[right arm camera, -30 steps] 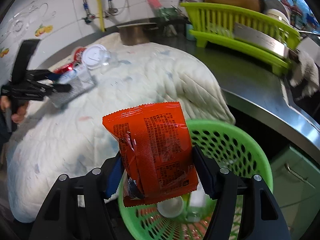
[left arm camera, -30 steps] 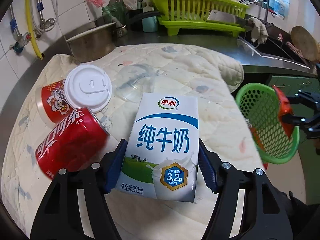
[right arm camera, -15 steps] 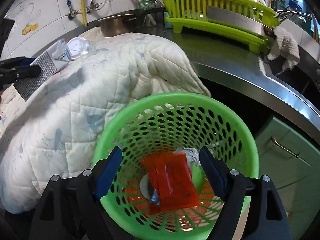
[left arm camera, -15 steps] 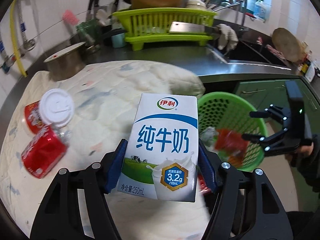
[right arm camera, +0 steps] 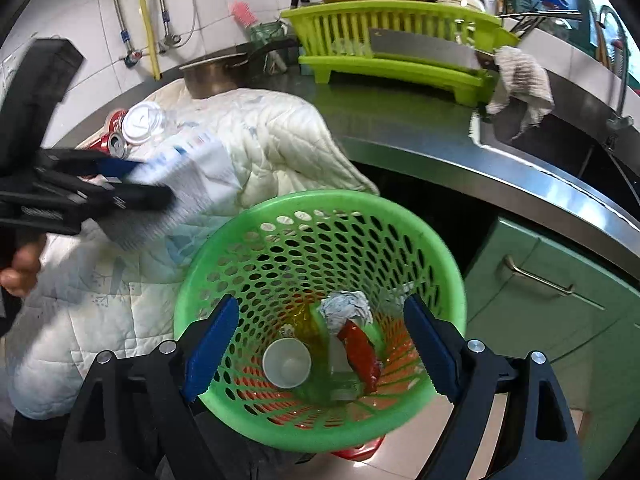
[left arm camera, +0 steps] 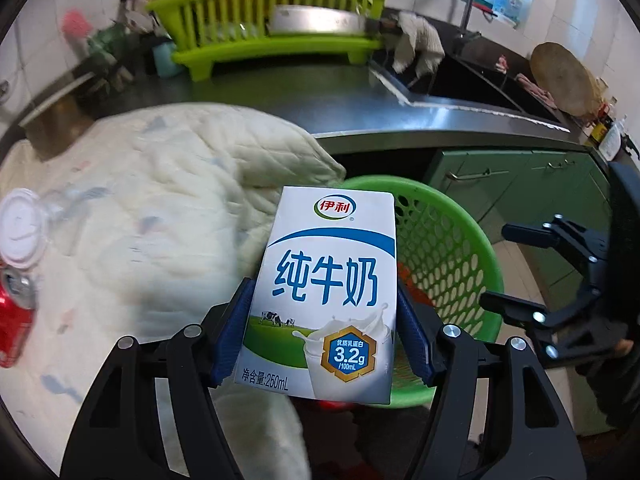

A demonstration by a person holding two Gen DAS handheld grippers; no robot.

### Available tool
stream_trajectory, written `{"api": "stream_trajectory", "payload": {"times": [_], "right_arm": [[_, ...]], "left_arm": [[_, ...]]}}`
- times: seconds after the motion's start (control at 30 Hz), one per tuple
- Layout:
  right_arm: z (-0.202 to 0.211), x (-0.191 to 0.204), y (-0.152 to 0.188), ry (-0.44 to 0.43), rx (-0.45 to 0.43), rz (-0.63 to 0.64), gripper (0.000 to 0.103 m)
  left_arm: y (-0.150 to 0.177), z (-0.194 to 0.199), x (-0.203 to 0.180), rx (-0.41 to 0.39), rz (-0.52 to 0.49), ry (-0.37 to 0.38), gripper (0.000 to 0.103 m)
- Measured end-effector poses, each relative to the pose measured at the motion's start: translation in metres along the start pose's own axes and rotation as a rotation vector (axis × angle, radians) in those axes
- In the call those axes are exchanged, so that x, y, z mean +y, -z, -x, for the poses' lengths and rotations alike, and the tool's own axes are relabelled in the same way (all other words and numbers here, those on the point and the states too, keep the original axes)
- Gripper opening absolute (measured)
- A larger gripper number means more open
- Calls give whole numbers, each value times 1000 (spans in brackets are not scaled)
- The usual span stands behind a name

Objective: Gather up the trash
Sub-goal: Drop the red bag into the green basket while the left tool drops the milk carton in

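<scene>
My left fingers (left arm camera: 324,340) squeeze the milk box (left arm camera: 326,292) near the green basket (right arm camera: 400,216), and my right fingers (right arm camera: 320,350) are spread wide over it.

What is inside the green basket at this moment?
The green basket holds a white cup, an orange-red wrapper, crumpled paper and a clear item. Whatever lies beneath these is covered.

Home kitchen: steel tabletop (right arm camera: 400,136), sink (left arm camera: 476,80), green dish rack (right arm camera: 392,28), cleaver (right arm camera: 420,46), tiled wall (right arm camera: 72,20), cabinets (right arm camera: 560,280).
</scene>
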State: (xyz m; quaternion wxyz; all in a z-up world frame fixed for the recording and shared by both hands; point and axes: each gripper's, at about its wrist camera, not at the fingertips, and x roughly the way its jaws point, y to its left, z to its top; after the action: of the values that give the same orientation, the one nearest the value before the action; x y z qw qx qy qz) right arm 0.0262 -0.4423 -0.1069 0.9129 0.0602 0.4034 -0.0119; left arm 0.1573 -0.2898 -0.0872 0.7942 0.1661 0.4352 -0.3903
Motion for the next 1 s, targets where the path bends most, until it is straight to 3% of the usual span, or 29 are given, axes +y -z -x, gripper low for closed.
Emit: {"api": "stream_trajectory", "payload": {"times": [0.23,0.43,0.6,1.0], "right_arm": [[13,-16,6,10,-16,-24,82],[18,-19,6,9,-22,-28,82],[21,-11,1,0,-31,-14,82],[19,30,-30,-64,-59,55,82]], "left_arm": [[0,-47,-19,89,27,15,68],[5,-53,-28,101,28,31,70],[6,-38,-23,77,28,25,71],[20,52,37,-57,78,-113,73]]}}
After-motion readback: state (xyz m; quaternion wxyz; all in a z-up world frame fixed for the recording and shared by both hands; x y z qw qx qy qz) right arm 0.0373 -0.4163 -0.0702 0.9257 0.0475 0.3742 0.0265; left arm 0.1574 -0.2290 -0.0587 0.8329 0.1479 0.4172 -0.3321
